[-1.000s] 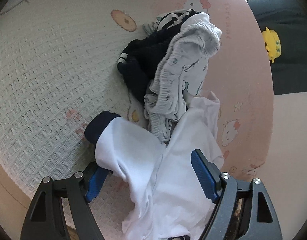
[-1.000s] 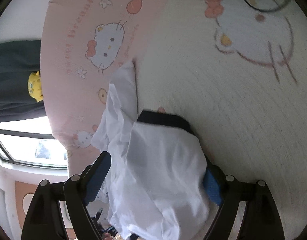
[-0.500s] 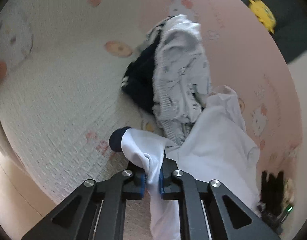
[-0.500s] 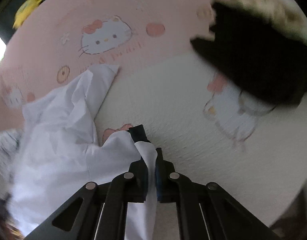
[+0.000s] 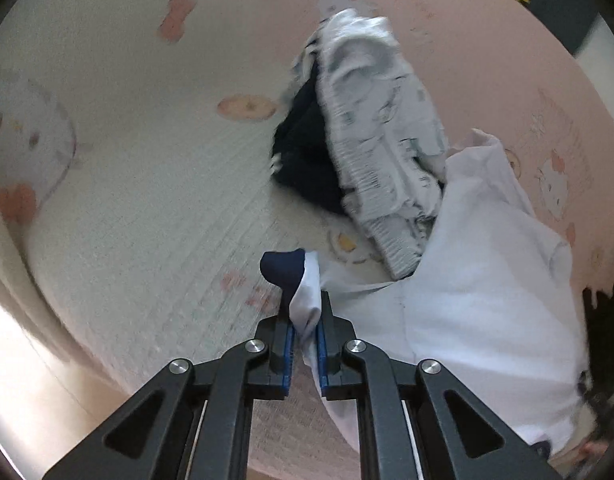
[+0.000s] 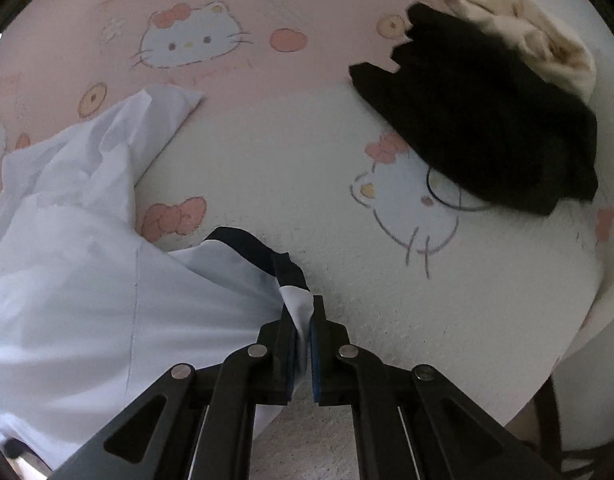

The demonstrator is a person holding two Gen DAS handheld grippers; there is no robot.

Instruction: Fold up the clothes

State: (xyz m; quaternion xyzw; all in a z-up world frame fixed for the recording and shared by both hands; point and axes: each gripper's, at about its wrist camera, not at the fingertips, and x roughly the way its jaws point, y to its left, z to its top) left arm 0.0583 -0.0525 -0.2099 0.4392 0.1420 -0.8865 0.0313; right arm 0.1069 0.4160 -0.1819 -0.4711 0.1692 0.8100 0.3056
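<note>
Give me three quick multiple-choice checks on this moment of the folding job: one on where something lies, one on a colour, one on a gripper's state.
1. In the left wrist view, where does the grey patterned garment lie relative to the dark navy garment?
A. Partly on top of it
B. Far apart from it
C. Fully beneath it

2. What colour is the trim on the white garment next to the right gripper?
A. Red
B. Dark navy
C. Yellow

3. What state is the left gripper in?
A. Wide open above the bedspread
B. Shut with nothing in it
C. Shut on the white garment

Answers:
1 A: the grey fabric overlaps the dark one's right side.
2 B: a dark band runs along the edge just above the gripper.
3 C: white cloth is pinched between its blue pads.
</note>
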